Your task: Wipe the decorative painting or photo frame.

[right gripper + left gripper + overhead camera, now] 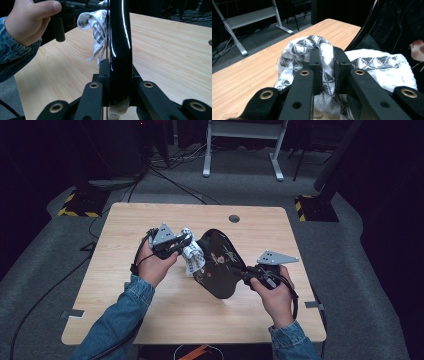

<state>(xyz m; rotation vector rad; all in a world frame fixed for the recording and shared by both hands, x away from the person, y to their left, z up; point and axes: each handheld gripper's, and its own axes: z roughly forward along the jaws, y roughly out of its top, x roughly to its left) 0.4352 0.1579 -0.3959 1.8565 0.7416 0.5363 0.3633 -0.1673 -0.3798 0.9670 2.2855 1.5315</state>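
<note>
Black glossy tray (220, 265) is standing on edge over the wooden table (165, 320), its markings unreadable; right gripper (248, 272) is clamping its rim, left gripper (187, 241) is pinching the patterned cloth (194, 257).

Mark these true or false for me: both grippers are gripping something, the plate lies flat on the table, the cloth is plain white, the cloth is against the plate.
1. The left gripper is shut on the patterned cloth. True.
2. The black plate lies flat on the wooden table. False: the right gripper clamps its edge and holds it tilted above the table.
3. The cloth is plain white. False: it has dark triangle patterns.
4. The cloth is against the plate. True.
</note>
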